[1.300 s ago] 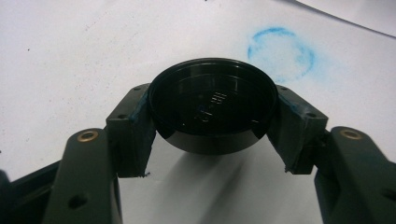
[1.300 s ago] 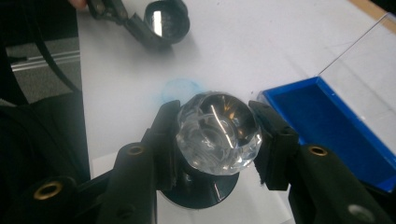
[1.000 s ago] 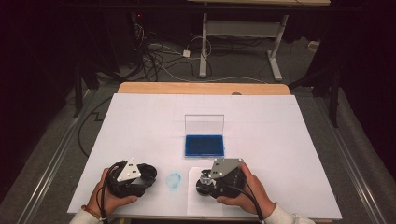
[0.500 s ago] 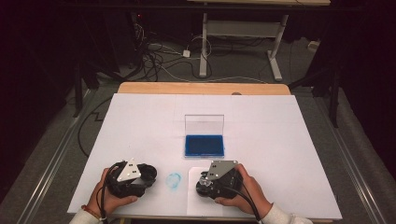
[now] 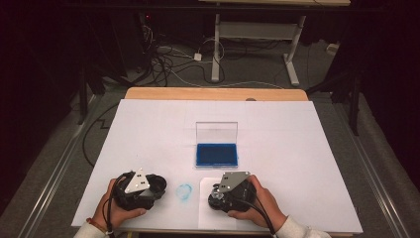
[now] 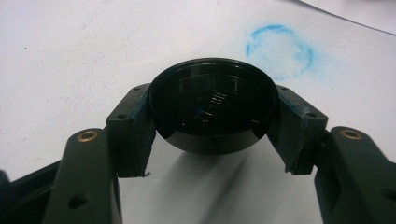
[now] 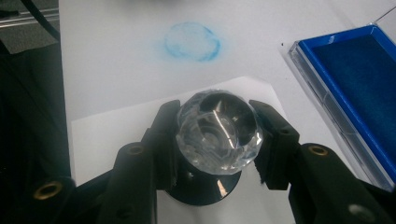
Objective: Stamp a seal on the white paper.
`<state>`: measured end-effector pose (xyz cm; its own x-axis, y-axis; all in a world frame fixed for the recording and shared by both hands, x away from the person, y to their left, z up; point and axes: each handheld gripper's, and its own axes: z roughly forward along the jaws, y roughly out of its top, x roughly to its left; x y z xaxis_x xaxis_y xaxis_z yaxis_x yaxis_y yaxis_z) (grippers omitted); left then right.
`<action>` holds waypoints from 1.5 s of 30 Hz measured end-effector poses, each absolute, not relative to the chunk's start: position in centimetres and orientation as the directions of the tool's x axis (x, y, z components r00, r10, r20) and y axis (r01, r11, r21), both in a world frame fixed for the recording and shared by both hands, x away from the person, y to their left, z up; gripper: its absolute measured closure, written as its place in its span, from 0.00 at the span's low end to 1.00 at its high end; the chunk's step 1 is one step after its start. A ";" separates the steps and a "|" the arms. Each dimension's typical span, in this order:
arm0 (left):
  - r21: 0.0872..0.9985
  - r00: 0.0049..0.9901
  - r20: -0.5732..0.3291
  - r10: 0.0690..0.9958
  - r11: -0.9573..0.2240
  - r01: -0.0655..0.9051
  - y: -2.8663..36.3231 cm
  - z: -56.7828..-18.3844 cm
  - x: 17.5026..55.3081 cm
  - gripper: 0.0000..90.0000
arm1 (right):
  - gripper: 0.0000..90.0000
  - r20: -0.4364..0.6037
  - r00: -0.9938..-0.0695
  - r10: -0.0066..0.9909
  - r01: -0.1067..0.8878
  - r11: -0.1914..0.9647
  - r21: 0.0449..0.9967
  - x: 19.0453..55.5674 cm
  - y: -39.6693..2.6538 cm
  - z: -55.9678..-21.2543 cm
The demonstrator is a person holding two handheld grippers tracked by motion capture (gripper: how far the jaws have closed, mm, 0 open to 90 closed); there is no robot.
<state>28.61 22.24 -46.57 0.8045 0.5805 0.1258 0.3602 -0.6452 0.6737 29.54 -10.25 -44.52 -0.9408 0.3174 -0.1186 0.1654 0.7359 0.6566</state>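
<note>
Near the front edge of the white table [image 5: 297,148] we keep both grippers low, one in each hand. Our left gripper [image 6: 212,135] has its jaws closed on a round black cap [image 6: 212,109], one pad pressed on each side of its rim, and the cap hangs just above the table sheet. Our right gripper [image 7: 217,140] clamps a clear faceted knob [image 7: 218,135] that tops a stamp with a black round base [image 7: 205,189]; the pads press on either side of the knob. That stamp sits over a small white sheet of paper [image 7: 116,128], though we cannot tell whether the base touches it. Between the two grippers a blue ring mark [image 5: 184,192] shows on the table. Beyond it, near the middle of the table, lies a blue ink pad [image 5: 216,154] with its clear lid [image 5: 216,133] standing upright behind it.
</note>
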 end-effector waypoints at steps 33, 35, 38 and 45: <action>0.667 0.810 0.123 0.573 -0.653 0.360 22.1 -46.7 28.6 0.41 | 0.64 -0.178 -0.940 0.291 0.124 0.778 0.616 29.0 -9.8 -44.4; 0.666 0.811 0.124 0.571 -0.654 0.359 22.0 -46.7 28.6 0.41 | 0.64 -0.179 -0.939 0.293 0.126 0.779 0.614 29.0 -9.7 -44.4; 0.666 0.811 0.124 0.573 -0.653 0.360 22.0 -46.7 28.6 0.41 | 0.64 -0.175 -0.940 0.292 0.126 0.776 0.619 29.1 -9.8 -44.4; 0.666 0.810 0.120 0.574 -0.652 0.362 22.1 -46.7 28.6 0.41 | 0.64 -0.172 -0.940 0.294 0.128 0.774 0.620 29.1 -9.8 -44.5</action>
